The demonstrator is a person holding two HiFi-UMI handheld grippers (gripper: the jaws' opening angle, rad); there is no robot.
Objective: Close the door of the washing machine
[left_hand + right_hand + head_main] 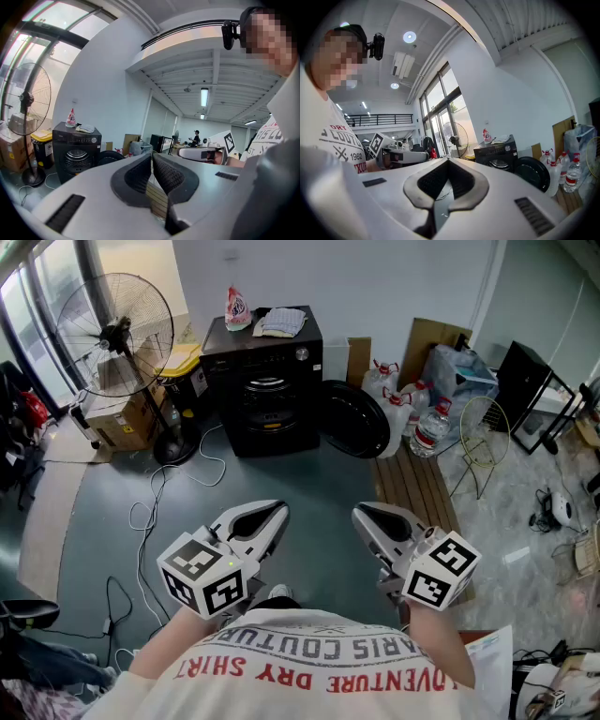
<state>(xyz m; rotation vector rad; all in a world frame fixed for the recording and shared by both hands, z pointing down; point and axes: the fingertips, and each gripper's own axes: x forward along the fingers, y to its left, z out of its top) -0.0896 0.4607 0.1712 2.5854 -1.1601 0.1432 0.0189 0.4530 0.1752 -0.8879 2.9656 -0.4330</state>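
2 shut, empty hand-held grippers near the body; the washing machine stands well ahead, door open.

Nearest, the left hand-held gripper (277,510) and the right hand-held gripper (360,513) sit side by side just above the person's shirt (309,652), both pointing forward; each has its jaws drawn together at the tips with nothing between them; a bare stretch of grey floor (309,488) and a loose white cable (155,498) lie between them and the black washing machine (265,381), which is well apart from both; its round door (354,418) hangs swung out on the machine's right side, more in line with the right hand-held gripper; a bottle (237,307) and a folded cloth (279,322) rest on top; a standing fan (117,329) is left of it.
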